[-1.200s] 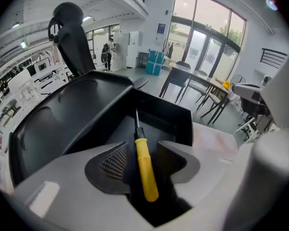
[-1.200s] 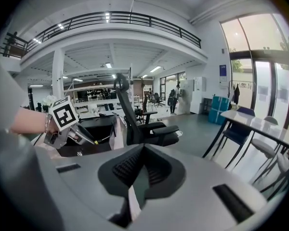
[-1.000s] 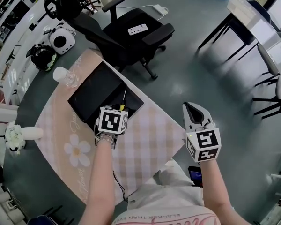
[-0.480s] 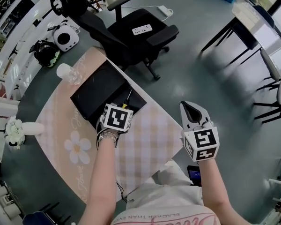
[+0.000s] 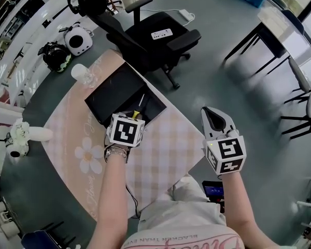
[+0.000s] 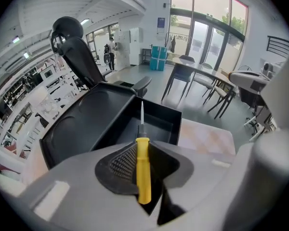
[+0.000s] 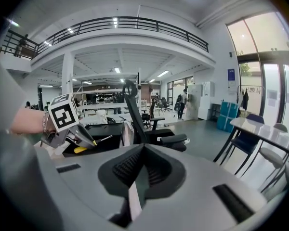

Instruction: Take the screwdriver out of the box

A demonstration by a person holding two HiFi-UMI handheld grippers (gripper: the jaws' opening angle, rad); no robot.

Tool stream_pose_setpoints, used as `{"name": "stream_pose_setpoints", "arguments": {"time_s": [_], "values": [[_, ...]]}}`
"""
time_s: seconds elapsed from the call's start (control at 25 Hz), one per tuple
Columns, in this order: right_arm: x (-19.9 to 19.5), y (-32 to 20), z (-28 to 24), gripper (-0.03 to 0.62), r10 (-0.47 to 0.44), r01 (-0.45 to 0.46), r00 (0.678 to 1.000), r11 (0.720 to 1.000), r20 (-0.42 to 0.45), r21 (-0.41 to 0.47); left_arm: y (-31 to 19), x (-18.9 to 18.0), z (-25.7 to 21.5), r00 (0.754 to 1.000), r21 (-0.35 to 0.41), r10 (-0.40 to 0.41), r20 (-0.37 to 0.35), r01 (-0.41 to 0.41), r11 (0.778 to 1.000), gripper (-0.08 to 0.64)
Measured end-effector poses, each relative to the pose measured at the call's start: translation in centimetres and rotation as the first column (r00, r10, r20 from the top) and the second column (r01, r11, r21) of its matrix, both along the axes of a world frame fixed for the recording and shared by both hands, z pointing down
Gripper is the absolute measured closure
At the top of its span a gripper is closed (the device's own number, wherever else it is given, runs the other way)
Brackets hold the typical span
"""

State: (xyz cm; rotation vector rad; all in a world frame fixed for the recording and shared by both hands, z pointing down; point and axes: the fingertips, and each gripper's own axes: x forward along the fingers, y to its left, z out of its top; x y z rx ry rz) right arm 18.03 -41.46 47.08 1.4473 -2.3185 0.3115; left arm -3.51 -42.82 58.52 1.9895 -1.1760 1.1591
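Observation:
A yellow-handled screwdriver (image 6: pixel 143 170) sits between the pads of my left gripper (image 6: pixel 142 148), which is shut on its handle. Its metal shaft points forward over the open black box (image 6: pixel 156 121). In the head view my left gripper (image 5: pixel 135 117) hangs just above the near edge of the box (image 5: pixel 111 95), and the yellow handle of the screwdriver (image 5: pixel 136 114) peeks out past the marker cube. My right gripper (image 5: pixel 216 121) floats off the table's right side with its jaws together and nothing in them. In the right gripper view my right gripper (image 7: pixel 142 153) faces the left gripper (image 7: pixel 82 137) at the far left.
A pink checked cloth (image 5: pixel 166 152) covers the round table. A clear bottle (image 5: pixel 83 74) stands behind the box and a white flower toy (image 5: pixel 20 136) lies at the left edge. A black office chair (image 5: pixel 150 38) stands past the table. Desks and chairs (image 5: pixel 295 51) fill the right.
My left gripper has come up a little from the box with the screwdriver in its jaws. My right gripper has also risen slightly beside the table.

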Motion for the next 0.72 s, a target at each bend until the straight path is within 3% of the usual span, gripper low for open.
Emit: {"name": "stream_pose_setpoints", "arguments": {"time_s": [0.28, 0.56, 0.72], "values": [[-1.2, 1.7, -2.7, 0.586, -0.011, 0.012, 1.0, 0.998, -0.008, 0.063, 1.6, -0.8, -4.5, 0.995, 0.133, -0.034, -0.093, 0.046, 0.99, 0.476], [-3.4, 4.6, -7.0, 0.586, -0.043, 0.046, 0.999, 0.988, -0.024, 0.147, 3.9, -2.0, -9.9, 0.982, 0.267, -0.043, -0.181, 0.092, 0.959, 0.476], [-4.5, 6.2, -8.9, 0.586, -0.062, 0.065, 0.998, 0.98, -0.025, 0.19, 5.0, -2.3, -12.9, 0.962, 0.331, -0.036, -0.269, 0.128, 0.935, 0.476]]}}
